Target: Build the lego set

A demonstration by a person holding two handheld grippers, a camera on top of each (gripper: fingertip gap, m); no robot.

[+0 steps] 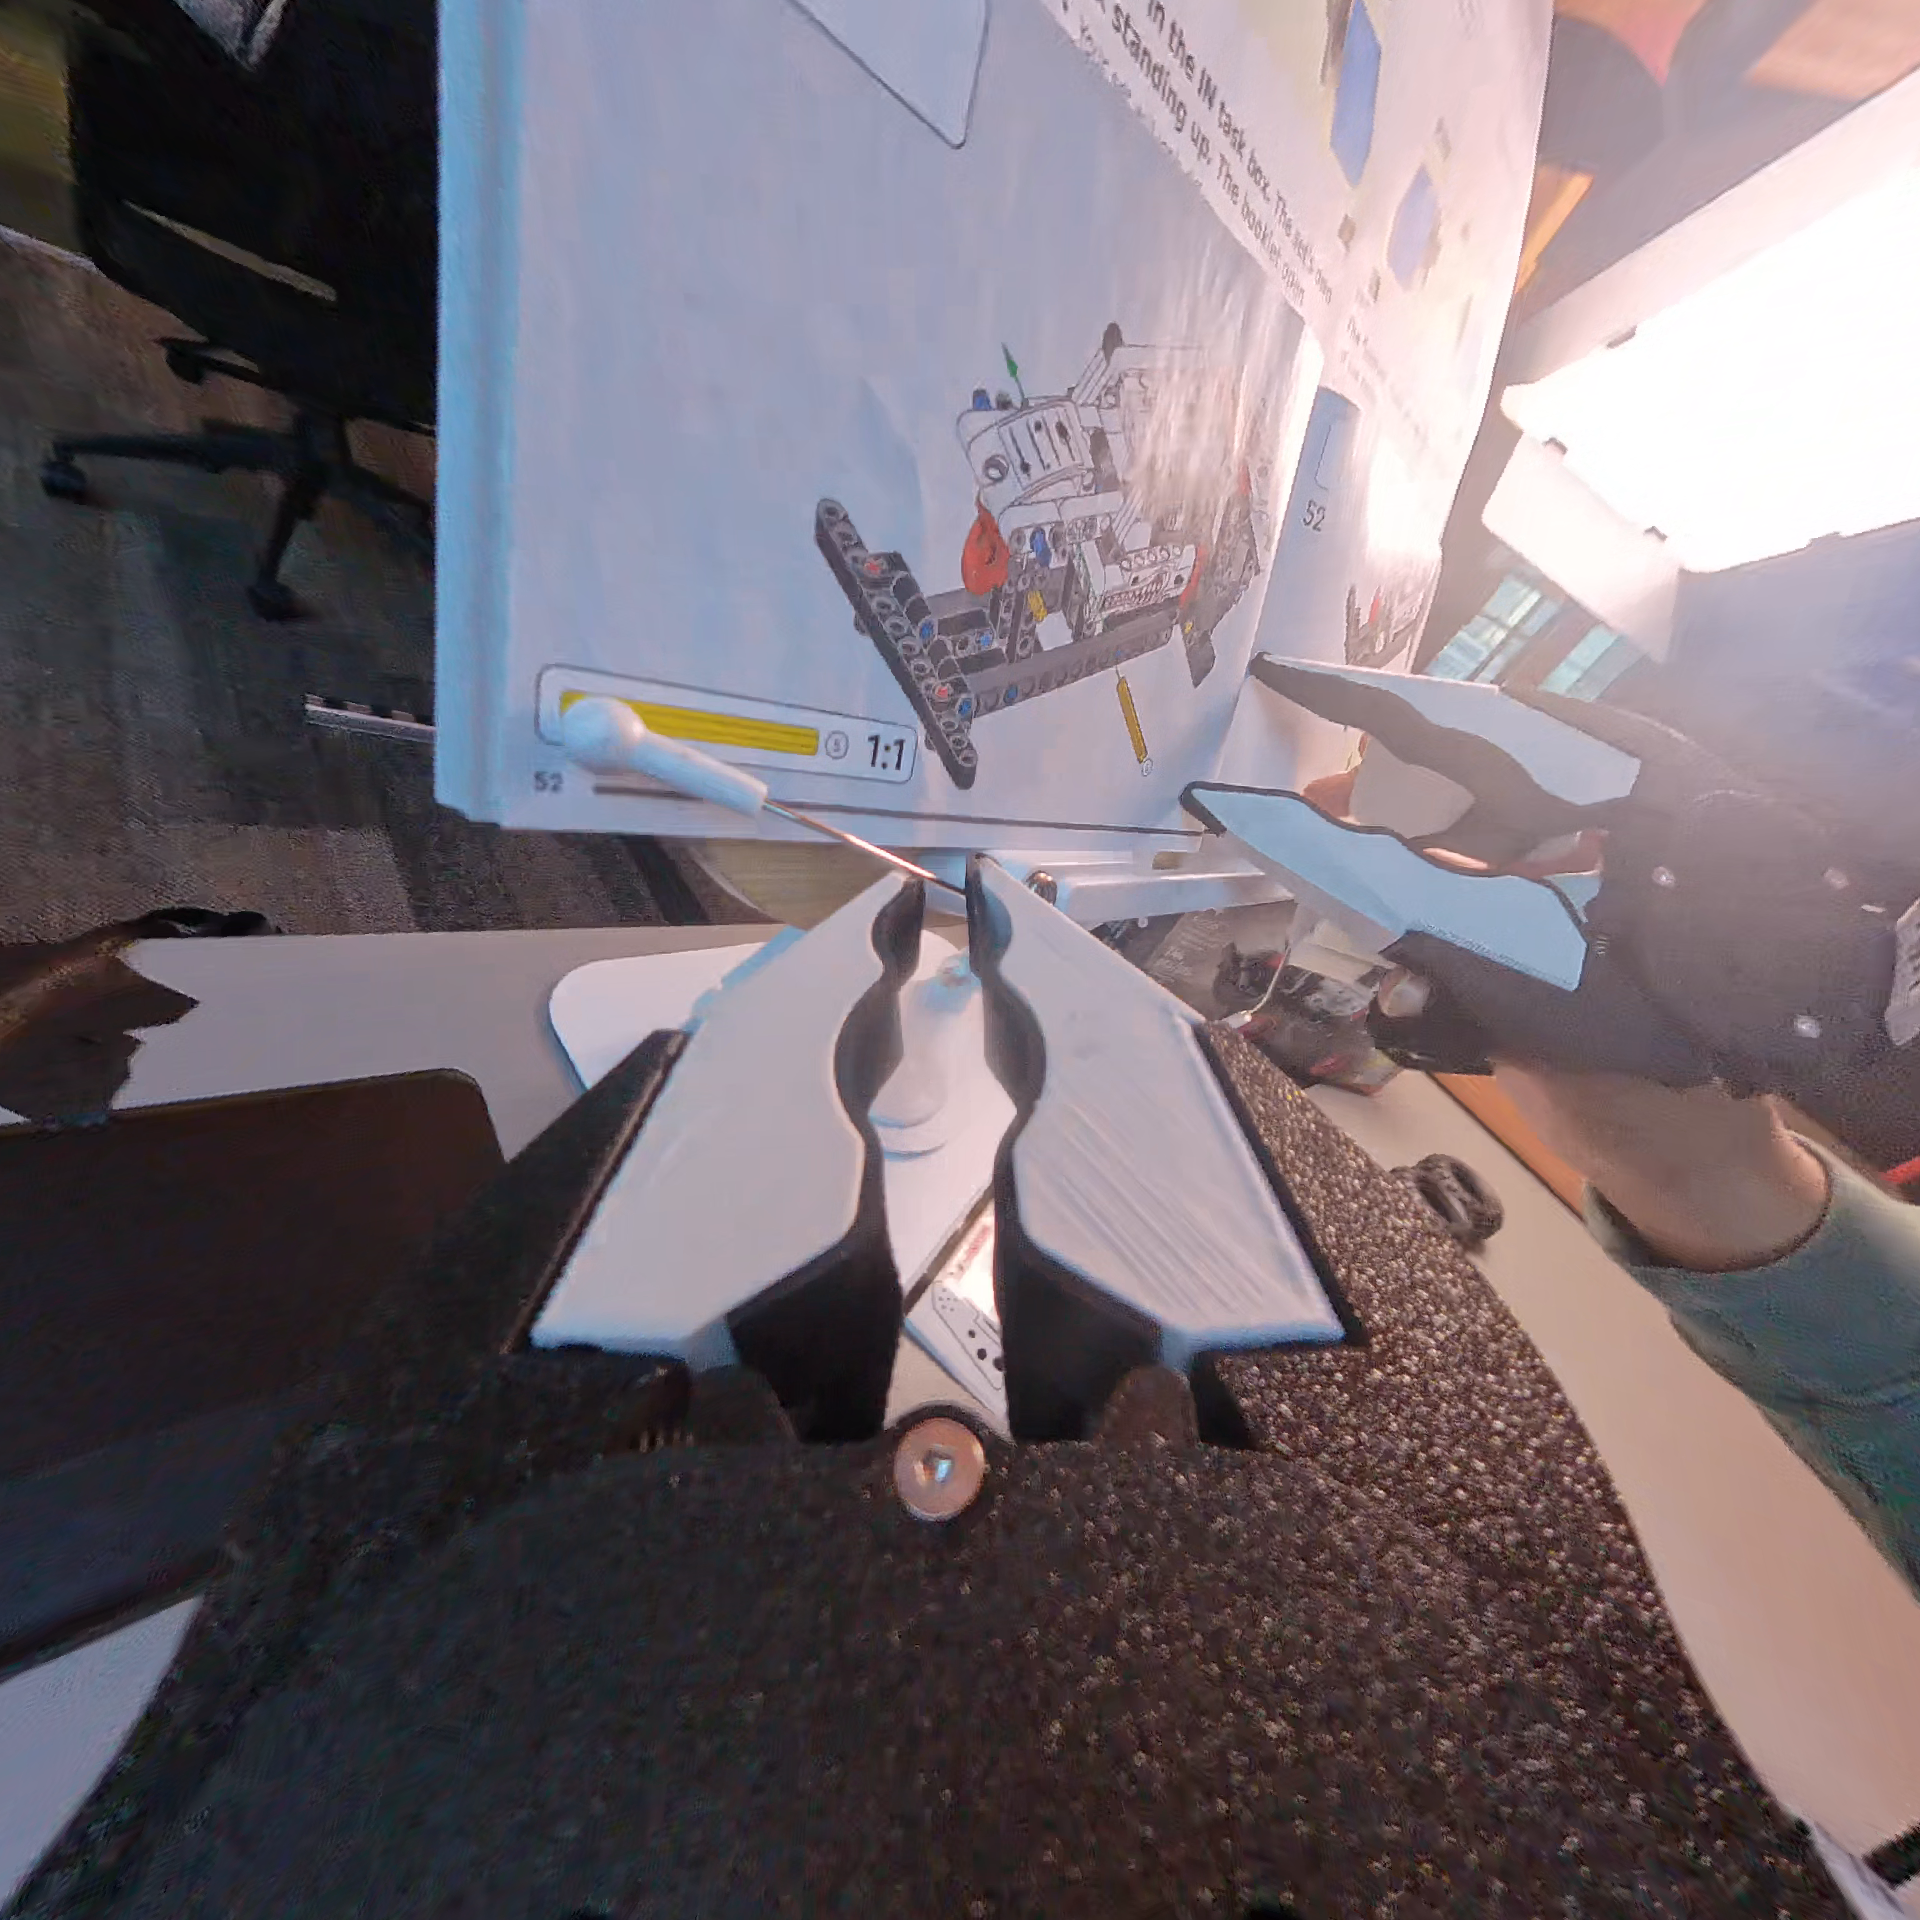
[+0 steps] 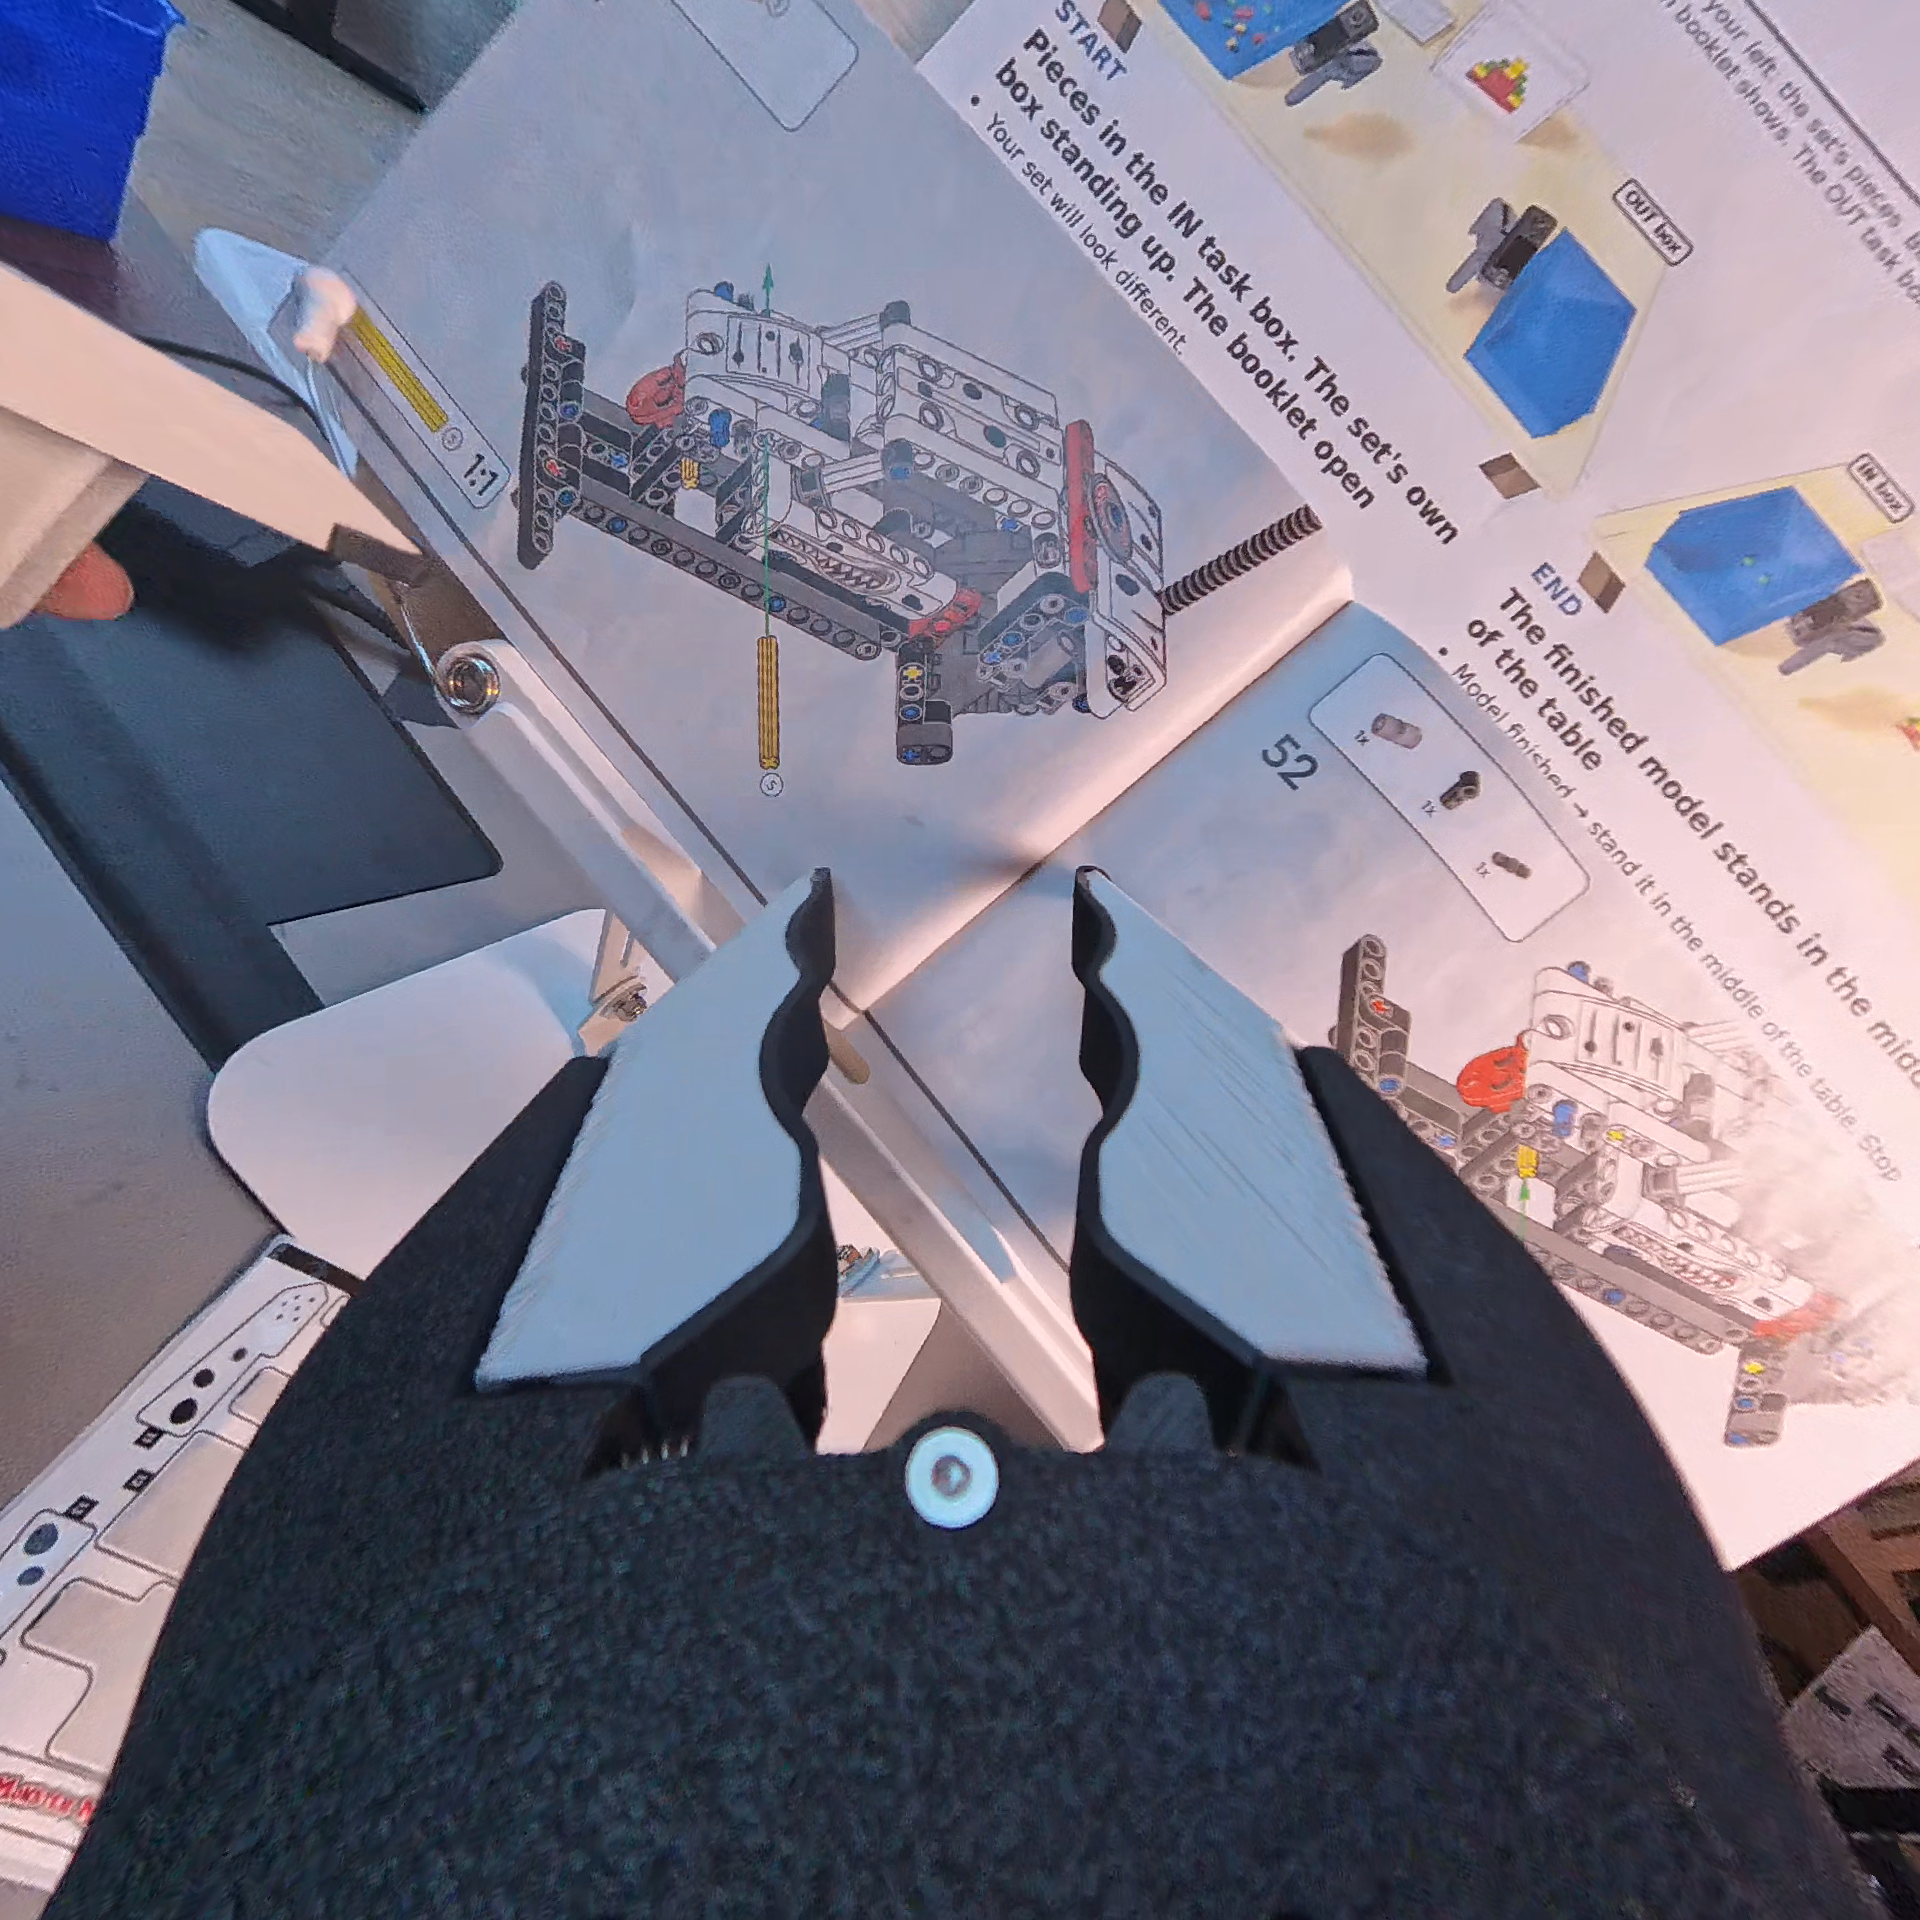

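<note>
Left wrist view: left gripper (image 1: 943, 883) at centre frame, its two white fingers drawn nearly together at the tips, pinching the thin wire arm of a page holder (image 1: 665, 756) that has a white bulbous tip. That tip lies across the lower left corner of the instruction booklet (image 1: 790, 436), over the yellow scale bar printed there. The booklet stands upright on a white book stand (image 1: 644, 997), whose rounded base plate rests on the pale surface (image 1: 343, 987) just ahead of the gripper. The open page shows a drawing of a part-built grey, white and red model with a yellow axle below it. Behind the booklet, upper right of frame, stands a printed task sheet (image 1: 1392, 166) with text and blue box pictures. The right gripper (image 1: 1226, 738) enters from the right edge, held by a hand in a black fingerless glove (image 1: 1704, 935), with a green sleeve (image 1: 1808, 1361) below; its fingers stand apart, tips at the booklet's lower right corner, grasping nothing. A small black lego wheel (image 1: 1455, 1195) lies on the surface at right, and dark lego pieces (image 1: 1288, 997), blurred, sit under the right gripper. Right wrist view: right gripper (image 2: 951, 883) at lower centre, fingers spread wide and empty, pointing at the booklet's (image 2: 727, 520) spine fold, the scene rotated. The page holder's (image 2: 322, 301) white tip shows at upper left, on the page corner. The task sheet (image 2: 1558, 416) fills the upper right.
</note>
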